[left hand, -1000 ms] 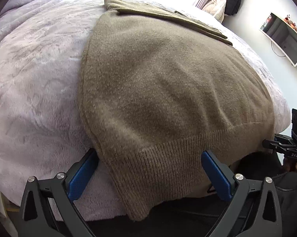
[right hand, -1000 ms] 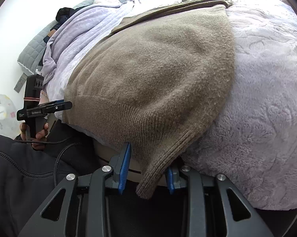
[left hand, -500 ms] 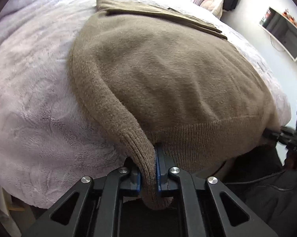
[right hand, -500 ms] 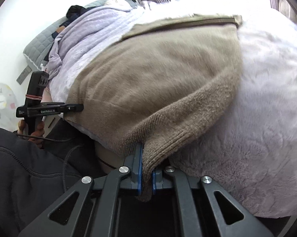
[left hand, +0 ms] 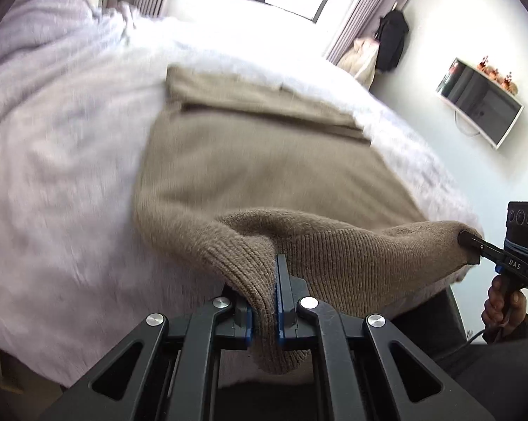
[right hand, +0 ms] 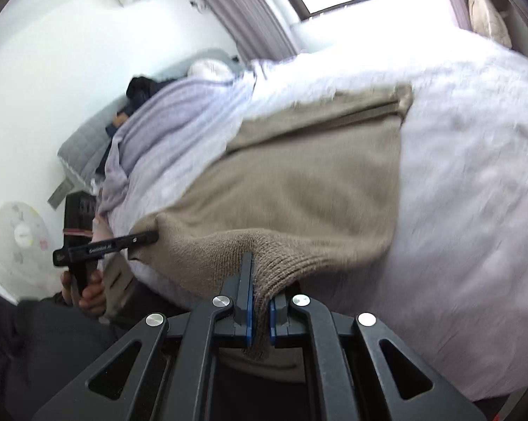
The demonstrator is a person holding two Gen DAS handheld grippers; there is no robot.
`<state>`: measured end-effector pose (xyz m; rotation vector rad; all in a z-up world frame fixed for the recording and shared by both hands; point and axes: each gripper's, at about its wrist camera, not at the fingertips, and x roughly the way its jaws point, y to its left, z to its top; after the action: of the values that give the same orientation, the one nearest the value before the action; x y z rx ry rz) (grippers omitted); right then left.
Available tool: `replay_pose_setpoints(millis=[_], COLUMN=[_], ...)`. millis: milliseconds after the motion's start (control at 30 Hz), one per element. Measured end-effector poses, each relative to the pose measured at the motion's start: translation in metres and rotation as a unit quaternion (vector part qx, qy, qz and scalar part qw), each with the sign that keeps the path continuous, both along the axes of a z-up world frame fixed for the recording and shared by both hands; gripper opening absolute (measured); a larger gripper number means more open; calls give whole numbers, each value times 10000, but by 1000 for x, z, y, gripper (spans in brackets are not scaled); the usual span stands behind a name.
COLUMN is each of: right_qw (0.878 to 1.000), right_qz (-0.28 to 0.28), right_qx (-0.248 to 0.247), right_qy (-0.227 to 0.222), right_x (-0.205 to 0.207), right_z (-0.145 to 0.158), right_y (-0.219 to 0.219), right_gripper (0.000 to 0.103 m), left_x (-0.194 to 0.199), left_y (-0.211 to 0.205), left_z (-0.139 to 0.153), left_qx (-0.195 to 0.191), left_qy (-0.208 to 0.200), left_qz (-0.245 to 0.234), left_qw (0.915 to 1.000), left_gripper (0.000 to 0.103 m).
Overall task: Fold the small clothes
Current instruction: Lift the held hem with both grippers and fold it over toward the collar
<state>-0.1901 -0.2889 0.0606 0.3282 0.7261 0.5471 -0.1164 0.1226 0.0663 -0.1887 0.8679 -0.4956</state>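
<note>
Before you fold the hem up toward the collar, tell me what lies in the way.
Nothing visible does. Both grippers, left and right, already clamp the sweater hem, and its body and the blanket beyond show nothing lying on them.

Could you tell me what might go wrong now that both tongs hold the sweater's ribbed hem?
The left tongs and right tongs pinch only thin bites of the brown sweater hem, so either corner could slip. The folded-in sleeves may shift on the fluffy blanket, spoiling the fold.
</note>
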Motion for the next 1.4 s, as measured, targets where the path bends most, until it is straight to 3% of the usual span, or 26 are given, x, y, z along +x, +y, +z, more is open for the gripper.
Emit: replay_pose_setpoints(millis=[167, 467, 800, 1000, 1133, 1300, 1400], right_qw=[9984, 9889, 9835, 9832, 9832, 9843, 9842], right_qz=[-215, -666, -993, -1266, -1430, -1479, -1445], right_qx=[-127, -631, -1067, -931, -903, -955, -1018], right_qy=[-517, -1167, -1073, -928, -682, -127, 70], right_x=[26, 94, 185, 236, 280, 337, 364], right_z=[40, 94, 113, 117, 108, 69, 45], right_y=[0, 14, 18, 12, 9, 10, 12], right_gripper=[6, 6, 6, 6, 6, 6, 6], left_x=[30, 100, 194, 244, 292, 350, 370], left_y=[-7, -17, -33, -43, -51, -55, -61], left_z=[36, 78, 88, 101, 86, 36, 12], left_qx=[-57, -159, -139, -124, -35, -77, 62], left_qy=[-464, -869, -719, -719, -467, 195, 372], left_qz=[137, 574, 657, 571, 622, 767, 761], left_qw=[9988, 9944, 9951, 9957, 9970, 9968, 9964], left_gripper=[10, 10, 10, 10, 10, 10, 10])
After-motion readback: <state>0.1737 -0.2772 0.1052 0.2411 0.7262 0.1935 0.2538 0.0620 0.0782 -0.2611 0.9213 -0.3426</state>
